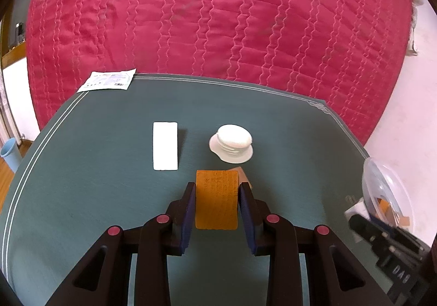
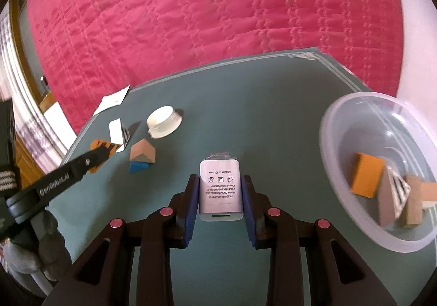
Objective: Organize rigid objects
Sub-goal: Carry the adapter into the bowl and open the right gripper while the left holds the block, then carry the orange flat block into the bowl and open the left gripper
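Note:
My left gripper (image 1: 217,188) is shut on an orange wooden block (image 1: 216,198) just above the green mat (image 1: 95,196). It also shows in the right wrist view (image 2: 102,149), at the left. My right gripper (image 2: 220,180) is shut on a white power adapter (image 2: 220,191). A clear plastic bowl (image 2: 341,125) at the right holds an orange block (image 2: 366,176) and several wooden pieces. A white lid (image 1: 231,142) and a white rectangular block (image 1: 165,145) lie ahead of the left gripper. A brown triangular block (image 2: 143,154) sits on a blue block (image 2: 139,166).
A pink quilted bedspread (image 1: 218,13) lies beyond the mat. A white printed sachet (image 1: 108,80) rests at the mat's far left corner. A blue bin (image 1: 9,151) stands on the floor at the left. The bowl also shows at the right edge of the left wrist view (image 1: 382,191).

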The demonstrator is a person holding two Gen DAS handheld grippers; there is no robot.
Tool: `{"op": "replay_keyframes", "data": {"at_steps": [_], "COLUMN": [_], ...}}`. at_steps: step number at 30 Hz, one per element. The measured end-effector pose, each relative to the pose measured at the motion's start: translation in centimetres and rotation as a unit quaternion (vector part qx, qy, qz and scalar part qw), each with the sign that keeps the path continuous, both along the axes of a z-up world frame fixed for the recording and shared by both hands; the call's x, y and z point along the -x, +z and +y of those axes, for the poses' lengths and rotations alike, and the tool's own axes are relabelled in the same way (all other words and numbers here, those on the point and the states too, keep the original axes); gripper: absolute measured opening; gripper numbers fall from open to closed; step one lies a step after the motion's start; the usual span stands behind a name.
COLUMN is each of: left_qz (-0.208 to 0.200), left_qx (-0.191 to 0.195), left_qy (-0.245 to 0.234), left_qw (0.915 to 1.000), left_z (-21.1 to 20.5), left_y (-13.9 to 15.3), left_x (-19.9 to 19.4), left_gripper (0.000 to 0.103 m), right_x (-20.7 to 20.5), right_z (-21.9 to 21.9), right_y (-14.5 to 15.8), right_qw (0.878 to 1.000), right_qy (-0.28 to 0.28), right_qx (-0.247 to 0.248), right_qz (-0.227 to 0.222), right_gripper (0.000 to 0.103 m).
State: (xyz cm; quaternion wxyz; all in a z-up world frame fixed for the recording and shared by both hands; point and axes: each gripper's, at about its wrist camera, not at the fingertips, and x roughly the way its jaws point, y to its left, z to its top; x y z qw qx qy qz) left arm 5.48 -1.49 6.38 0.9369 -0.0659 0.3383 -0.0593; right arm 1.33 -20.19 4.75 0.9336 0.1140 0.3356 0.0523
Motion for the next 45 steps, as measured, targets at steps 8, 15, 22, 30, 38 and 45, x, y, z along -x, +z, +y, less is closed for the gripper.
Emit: {"op": "replay_keyframes", "data": {"at_steps": [8, 15, 22, 30, 38, 45], "left_qz": [0.0, 0.005, 0.006, 0.002, 0.0, -0.005], "left_qx": [-0.007, -0.011, -0.017, -0.026, -0.032, -0.041], "left_qy": [-0.013, -0.023, -0.029, -0.037, -0.049, -0.058], "left_qw": [0.9999, 0.9997, 0.9994, 0.9989, 0.9983, 0.9975], "left_z": [-1.7, -3.0, -4.0, -5.5, -6.8, -8.0], "left_y": [-0.2, -0.4, -0.3, 0.0, 0.4, 0.9], "left_x": [1.0, 1.8, 2.3, 2.7, 3.0, 3.1], "left_gripper": [0.033, 0.033, 0.033, 0.033, 0.033, 0.033], "right_x": [1.6, 3.0, 3.8, 4.0, 3.1, 2.6], "right_z": [-4.5, -8.9, -12.8, -15.4, -17.0, -18.2], "right_y": [1.0, 1.6, 2.1, 1.9, 0.9, 0.0], "right_qw": [0.998, 0.993, 0.987, 0.983, 0.981, 0.98], "right_qy": [-0.054, -0.11, -0.154, -0.179, -0.19, -0.197], "right_qx": [-0.012, -0.019, -0.017, -0.017, -0.014, -0.022], "right_qz": [-0.015, -0.027, -0.036, -0.037, -0.026, -0.015], "right_gripper": [0.031, 0.031, 0.031, 0.031, 0.031, 0.036]}}
